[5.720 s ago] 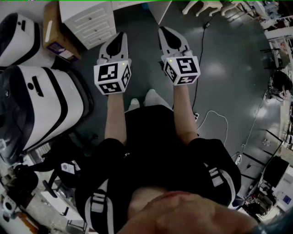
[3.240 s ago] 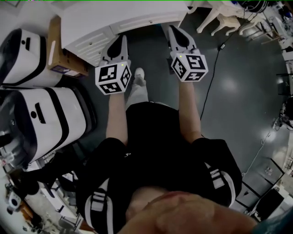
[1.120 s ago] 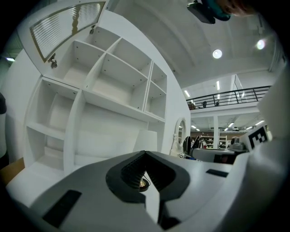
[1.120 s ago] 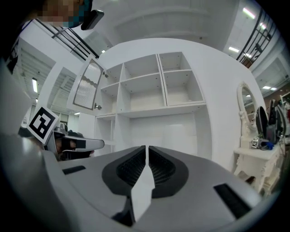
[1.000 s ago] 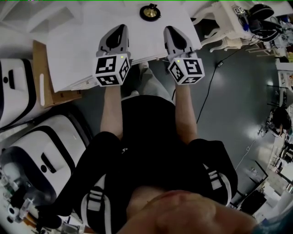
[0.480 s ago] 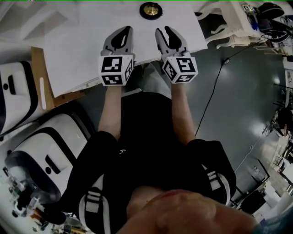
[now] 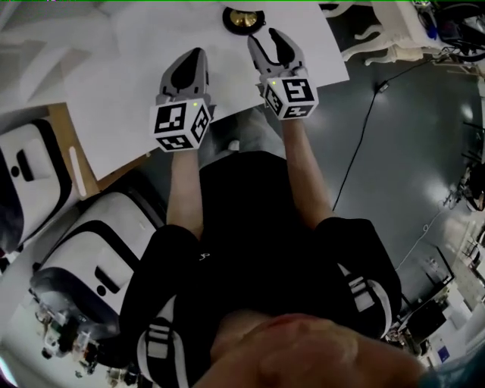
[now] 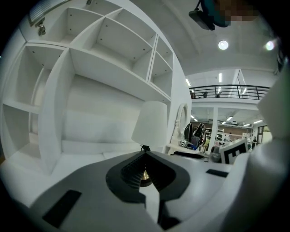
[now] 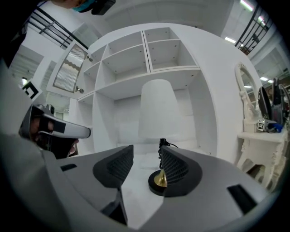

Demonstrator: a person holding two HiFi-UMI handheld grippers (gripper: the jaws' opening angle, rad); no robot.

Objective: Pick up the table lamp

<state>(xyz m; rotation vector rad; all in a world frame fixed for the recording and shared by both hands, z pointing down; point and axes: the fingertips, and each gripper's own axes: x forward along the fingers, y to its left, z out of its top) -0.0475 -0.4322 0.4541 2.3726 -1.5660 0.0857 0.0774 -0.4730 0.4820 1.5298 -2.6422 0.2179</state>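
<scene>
The table lamp stands on a white desk [image 7: 136, 76]. Its black and brass base [image 7: 242, 18] shows at the top of the head view. In the right gripper view the white shade [image 9: 156, 108] rises over the brass base [image 9: 158, 180], just ahead of my right gripper [image 9: 146, 156]. That gripper's jaws are opening, with nothing between them. My left gripper [image 7: 188, 67] hovers over the desk, left of the right gripper [image 7: 274, 45], and is shut and empty. Its own view shows the lamp shade [image 8: 150, 122] past its tips [image 8: 146, 153].
White open shelving [image 8: 104, 59] rises behind the lamp. An ornate white dressing table with a mirror [image 9: 253, 131] stands to the right. Left of the person are white rounded cases [image 7: 91, 258] and a cardboard box [image 7: 72, 159]. A cable [image 7: 364, 129] runs over the dark floor.
Both grippers have moved forward over the desk toward the lamp. The right jaws, shut a second ago, have spread apart; the left stays shut.
</scene>
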